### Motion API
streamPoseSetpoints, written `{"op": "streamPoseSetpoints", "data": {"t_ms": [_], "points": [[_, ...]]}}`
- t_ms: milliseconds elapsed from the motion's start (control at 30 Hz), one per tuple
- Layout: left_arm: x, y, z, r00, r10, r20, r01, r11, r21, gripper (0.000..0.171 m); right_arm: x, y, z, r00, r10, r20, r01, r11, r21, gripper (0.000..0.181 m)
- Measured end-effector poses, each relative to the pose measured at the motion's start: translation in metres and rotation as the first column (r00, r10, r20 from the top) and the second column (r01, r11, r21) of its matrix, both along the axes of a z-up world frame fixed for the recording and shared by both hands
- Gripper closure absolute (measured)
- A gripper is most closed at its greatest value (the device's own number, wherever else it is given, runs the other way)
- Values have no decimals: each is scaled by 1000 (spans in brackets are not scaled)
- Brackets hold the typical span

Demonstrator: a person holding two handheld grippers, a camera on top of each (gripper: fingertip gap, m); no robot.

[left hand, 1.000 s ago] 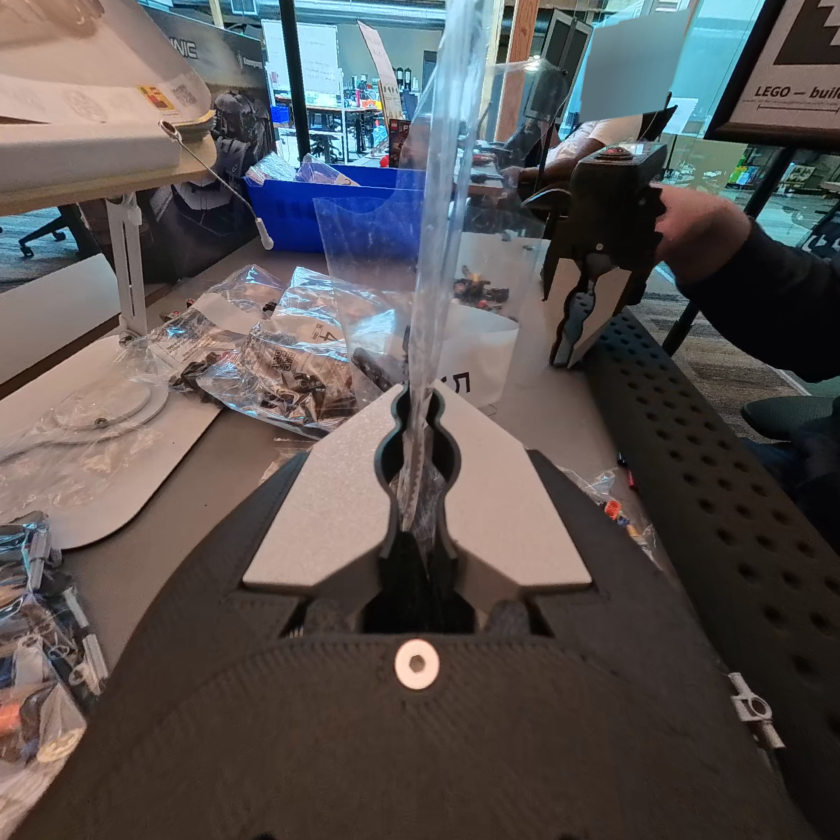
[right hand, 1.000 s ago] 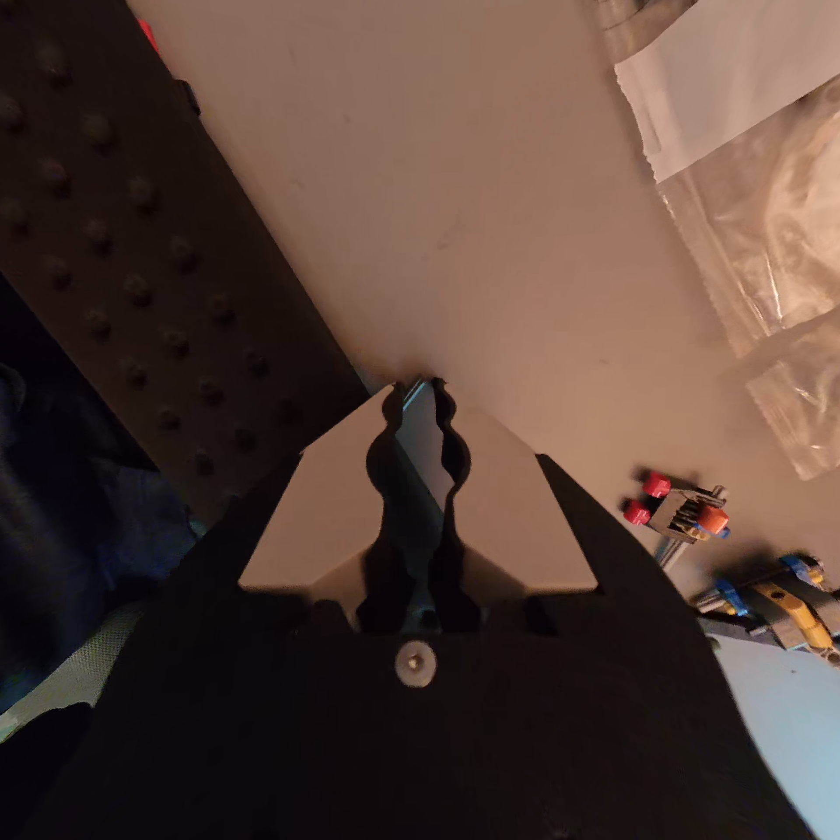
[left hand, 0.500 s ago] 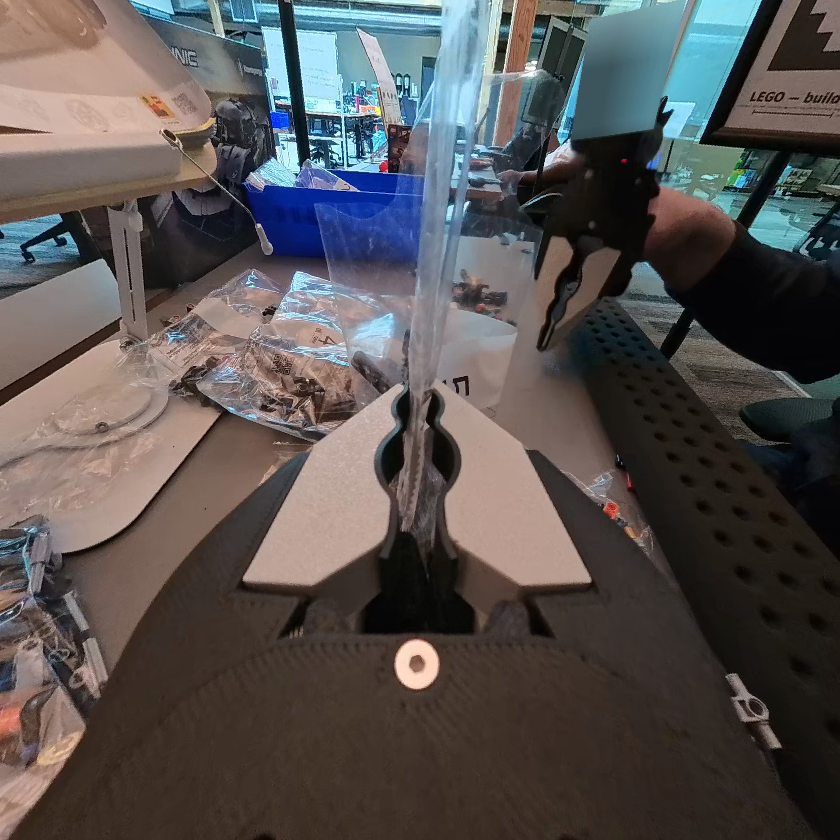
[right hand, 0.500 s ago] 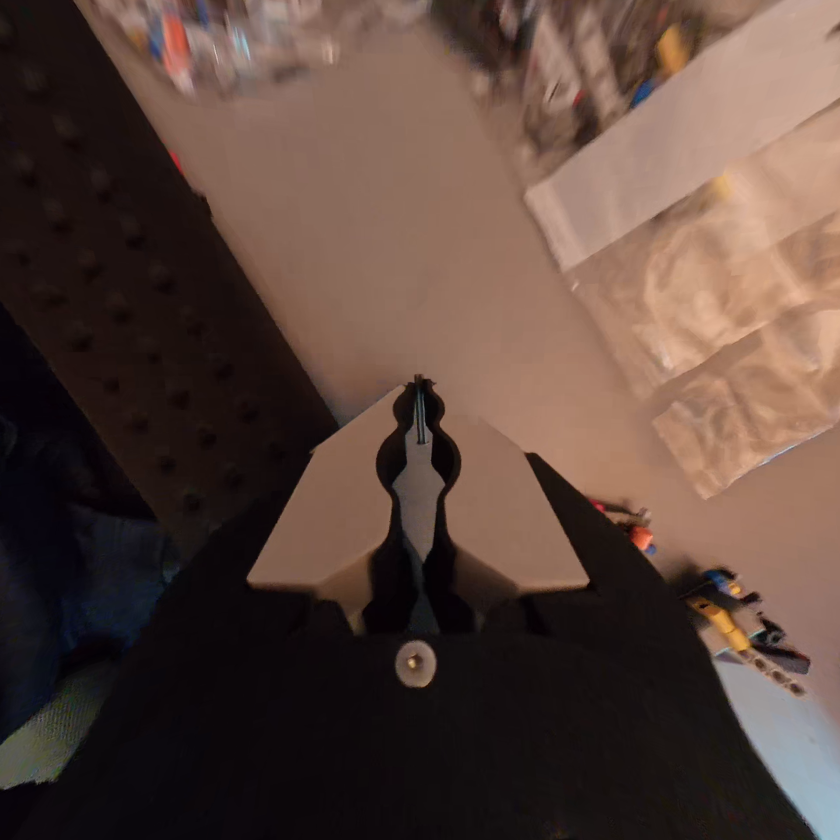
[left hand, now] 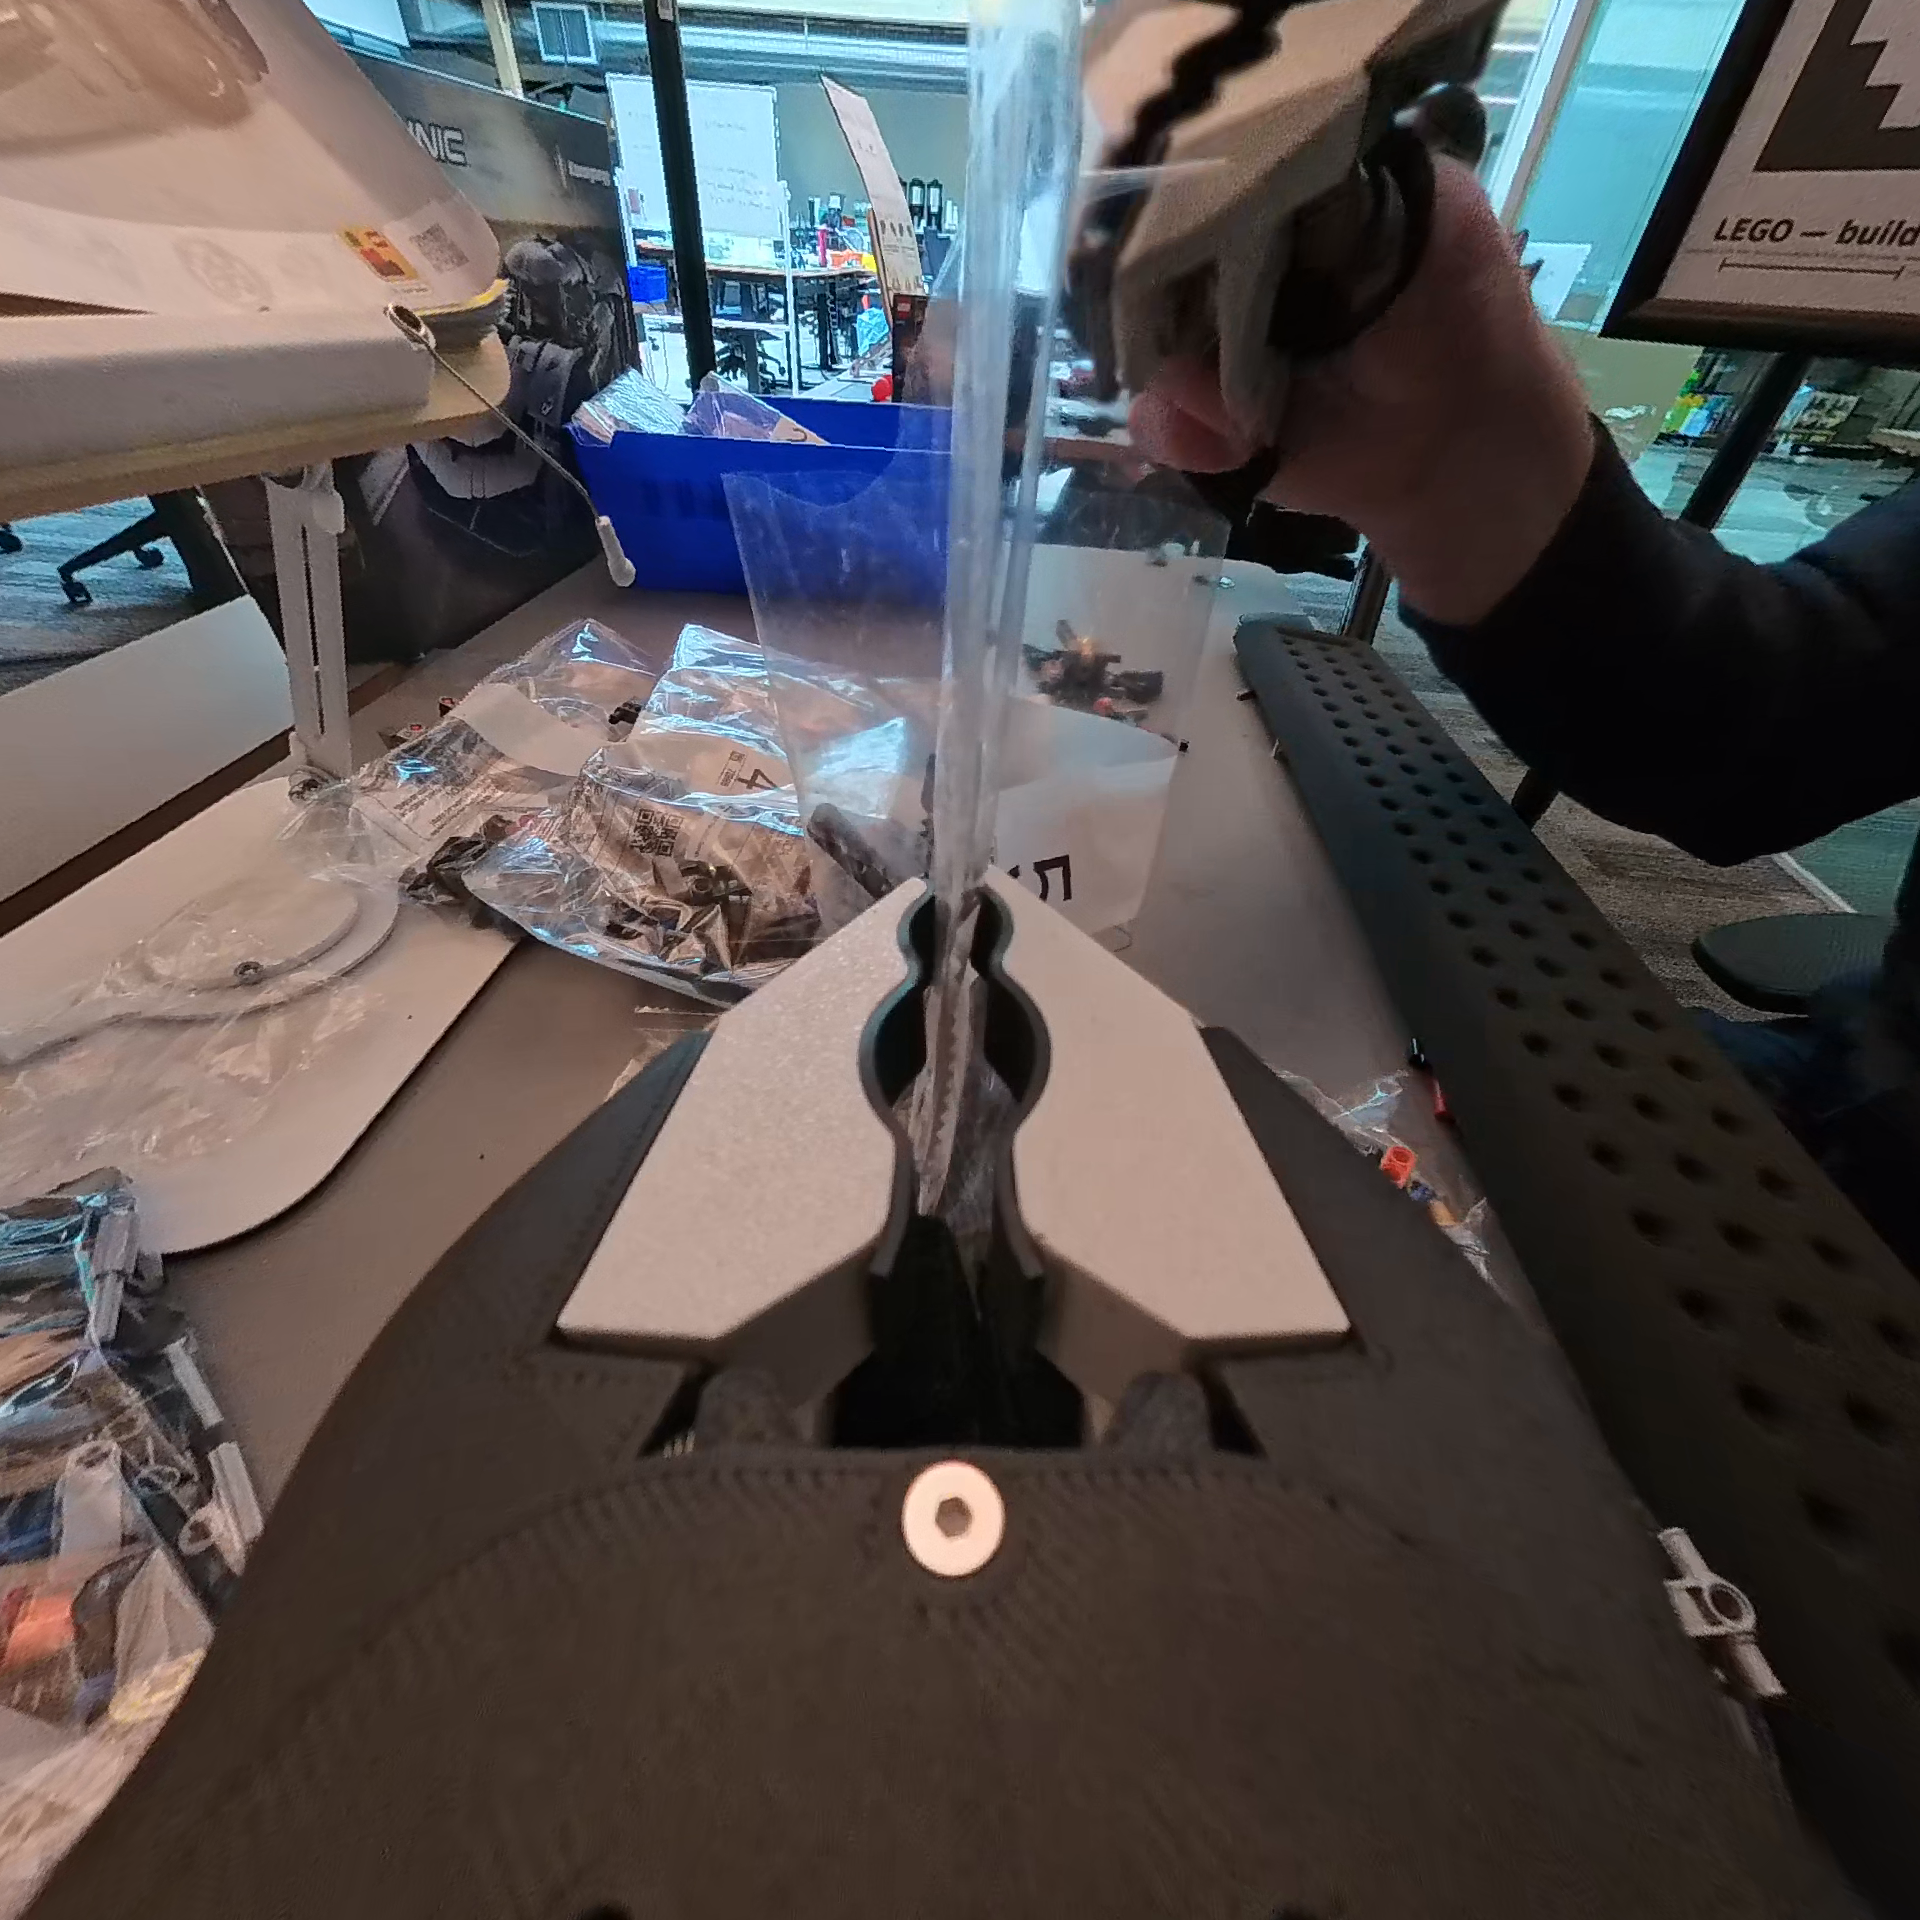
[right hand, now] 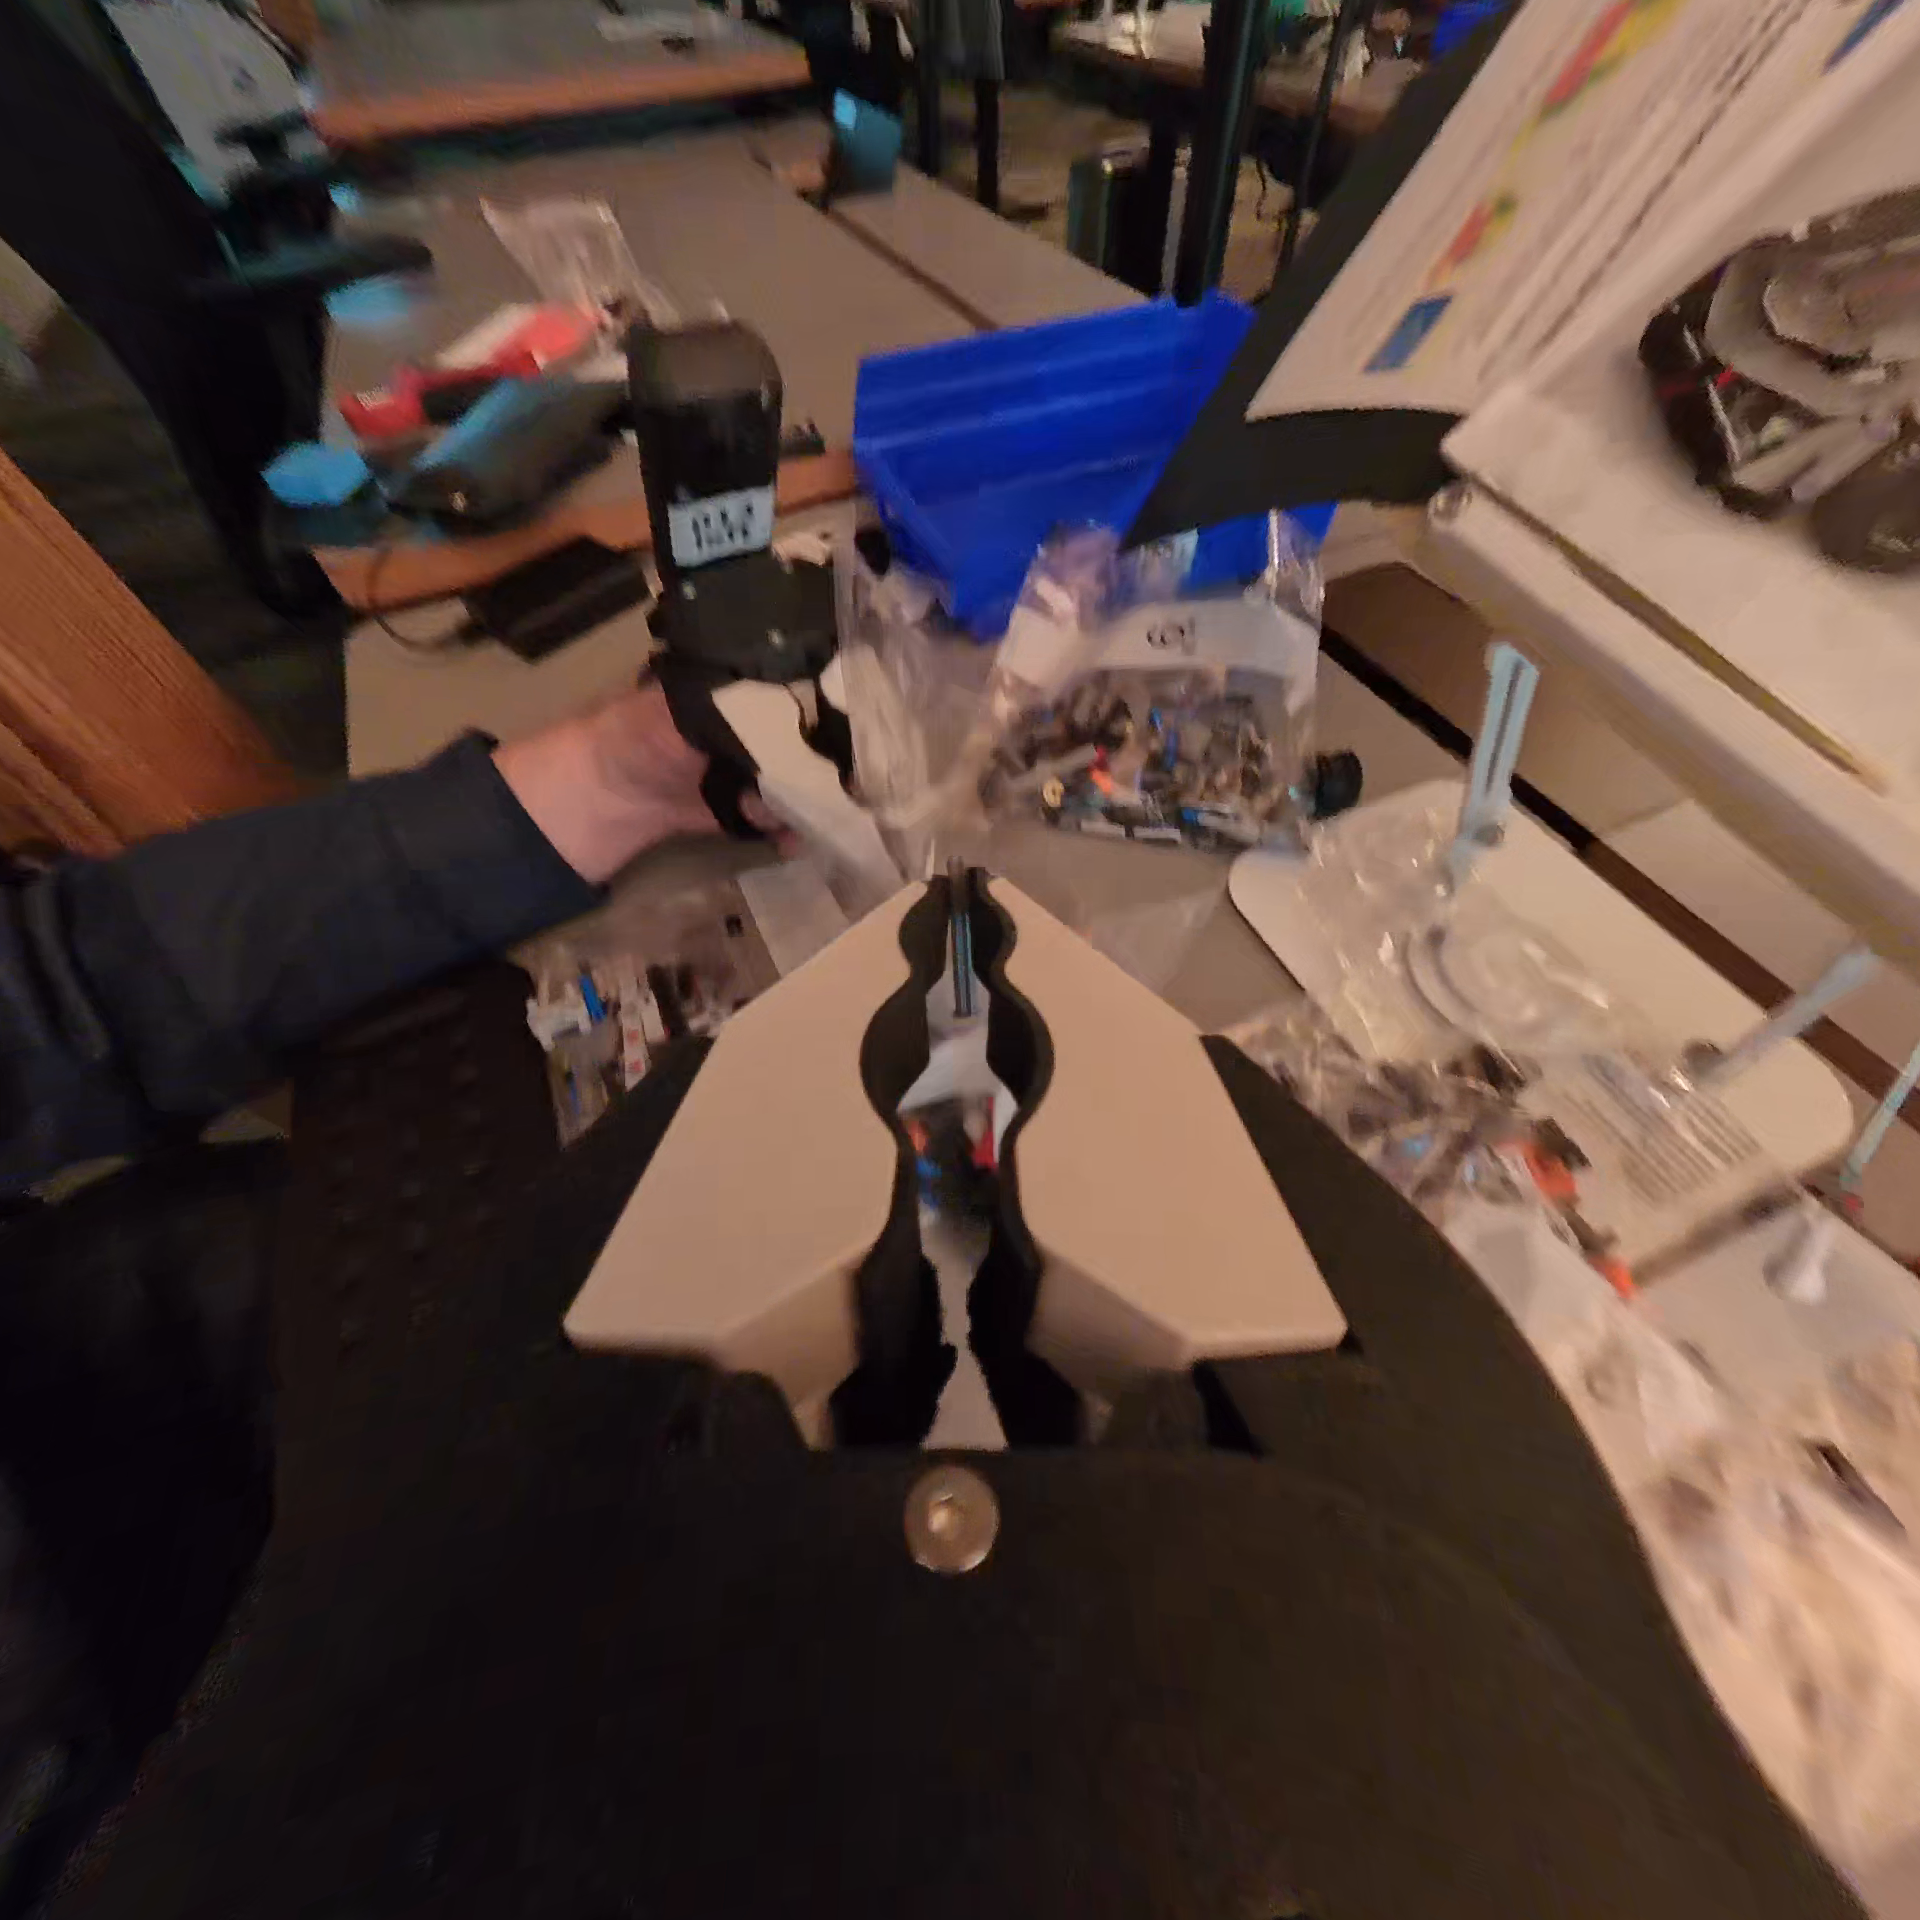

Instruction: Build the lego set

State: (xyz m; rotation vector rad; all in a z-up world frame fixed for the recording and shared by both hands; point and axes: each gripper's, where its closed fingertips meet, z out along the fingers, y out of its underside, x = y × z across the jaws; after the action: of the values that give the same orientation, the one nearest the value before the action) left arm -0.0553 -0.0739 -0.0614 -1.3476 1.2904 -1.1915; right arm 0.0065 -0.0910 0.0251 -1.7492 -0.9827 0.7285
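My left gripper (left hand: 954, 894) is shut on the lower edge of a clear plastic bag (left hand: 997, 520) and holds it upright above the table. The same bag, with several small lego pieces in it, shows in the right wrist view (right hand: 1143, 727), with the left gripper (right hand: 831, 748) and a hand beside it. My right gripper (right hand: 961, 888) is shut on a thin dark lego rod (right hand: 961, 951). It shows raised beside the top of the bag in the left wrist view (left hand: 1195, 94).
Several sealed bags of lego parts (left hand: 644, 831) lie on the grey table. A blue bin (left hand: 769, 499) stands behind them. A white stand (left hand: 312, 665) holds an open booklet at the left. A black perforated strip (left hand: 1558, 987) runs along the right edge. The left gripper's tips are roughly 11 cm from the right gripper's.
My right gripper closed on the thin rod on the table, lifted it and swung up next to the top of the bag. My left gripper kept holding the bag still.
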Motion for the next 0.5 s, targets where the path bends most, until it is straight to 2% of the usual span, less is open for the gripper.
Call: {"op": "streamPoseSetpoints", "data": {"t_ms": [133,233,433,500], "points": [[1,0,0,1000,-4,-2,4,1000,-1,169,-18,15,3,998,30,-63,-33,998,-45,180],[1,-1,0,1000,-5,-1,5,1000,-1,169,-24,18,-10,997,46,-61,-52,993,-104,179],[1,-1,-1,1000,-6,-4,6,1000,-3,169,-13,17,-22,999,25,-38,-30,991,-133,169],[1,-1,-1,1000,-5,-5,5,1000,-3,169,-2,15,-18,999,1,-41,-6,992,-123,168]]}}
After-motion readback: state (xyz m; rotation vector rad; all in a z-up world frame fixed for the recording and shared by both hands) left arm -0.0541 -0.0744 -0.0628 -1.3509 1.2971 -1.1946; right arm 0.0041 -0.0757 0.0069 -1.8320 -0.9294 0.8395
